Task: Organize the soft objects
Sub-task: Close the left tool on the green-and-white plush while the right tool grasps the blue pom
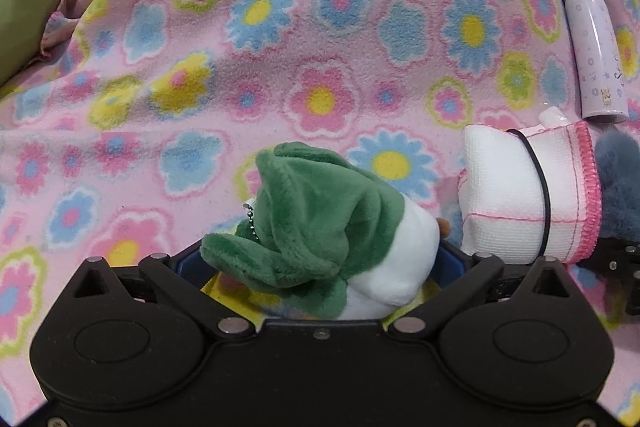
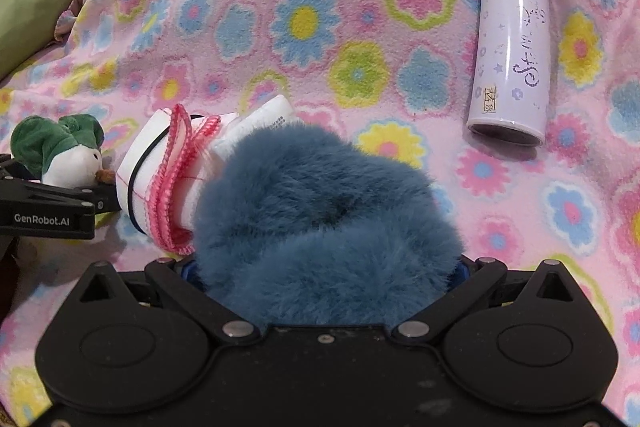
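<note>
Left gripper (image 1: 320, 267) — jaws spread wide, green-and-white plush (image 1: 320, 223) sitting in the gap between them, resting on the blanket; the fingers themselves are hidden under the toy, but nothing appears to squeeze it. A ball chain (image 1: 252, 223) hangs off its green hood. In the right wrist view the same plush (image 2: 60, 151) lies at the far left, just above the left gripper's black arm (image 2: 48, 203).

Right gripper (image 2: 328, 267) — a blue furry plush (image 2: 320, 215) fills the space between its arms and covers the fingertips; can't tell whether the jaws are pressing on it or standing loose.

Just beyond, between the two toys: a rolled white cloth with pink stitched edge (image 1: 528, 195), bound by a black elastic band (image 1: 538, 187). It touches the blue fur on its right side and sits right beside the green plush's white face. In the right wrist view the roll (image 2: 160, 179) is tilted, pink hem toward the blue plush.

Everything lies on a pink floral fleece blanket (image 1: 320, 27).

Farther off, to the right: a lilac flask (image 2: 512, 43) lying on its side, purple cap pointing away, well apart from the soft items.

Far left edge: a green cushion (image 1: 24, 15), partly under the blanket's fold.
</note>
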`<state>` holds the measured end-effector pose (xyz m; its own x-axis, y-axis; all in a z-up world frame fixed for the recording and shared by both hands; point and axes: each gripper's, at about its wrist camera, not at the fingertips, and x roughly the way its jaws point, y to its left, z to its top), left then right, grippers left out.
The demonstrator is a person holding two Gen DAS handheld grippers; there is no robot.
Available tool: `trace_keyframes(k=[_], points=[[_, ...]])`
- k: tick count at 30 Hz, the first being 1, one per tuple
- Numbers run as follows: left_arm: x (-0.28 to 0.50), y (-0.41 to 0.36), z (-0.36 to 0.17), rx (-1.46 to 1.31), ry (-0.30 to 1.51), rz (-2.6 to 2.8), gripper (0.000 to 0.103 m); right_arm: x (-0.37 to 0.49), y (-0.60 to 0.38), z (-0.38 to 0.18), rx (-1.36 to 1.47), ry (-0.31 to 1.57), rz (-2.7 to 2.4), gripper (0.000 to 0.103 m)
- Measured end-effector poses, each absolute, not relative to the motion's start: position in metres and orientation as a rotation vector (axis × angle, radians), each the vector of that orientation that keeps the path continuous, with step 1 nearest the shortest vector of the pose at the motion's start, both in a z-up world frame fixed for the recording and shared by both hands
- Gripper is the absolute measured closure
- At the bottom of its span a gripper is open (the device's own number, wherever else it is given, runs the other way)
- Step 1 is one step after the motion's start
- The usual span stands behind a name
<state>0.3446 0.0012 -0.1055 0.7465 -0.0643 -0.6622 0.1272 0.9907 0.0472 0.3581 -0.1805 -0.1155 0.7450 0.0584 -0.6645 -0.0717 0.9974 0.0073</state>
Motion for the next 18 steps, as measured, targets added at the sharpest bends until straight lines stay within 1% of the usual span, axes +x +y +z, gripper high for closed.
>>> trace_keyframes(k=[9,12,14,18], points=[[0.3441,0.0008,-0.1056,0.086,0.713,-0.101,0.003,0.3570,-0.1872,-0.1160,0.028,0.703,0.075,0.000],[0.3405,0.0038,-0.1045,0.072,0.689,-0.095,0.011,0.3561,-0.1902,-0.1156,0.052,0.692,0.075,0.000],[0.3374,0.0066,-0.1035,0.061,0.664,-0.086,0.021,0.3560,-0.1903,-0.1155,0.053,0.690,0.073,0.000],[0.3352,0.0069,-0.1022,0.065,0.641,-0.089,0.028,0.3558,-0.1901,-0.1156,0.053,0.688,0.072,0.000]])
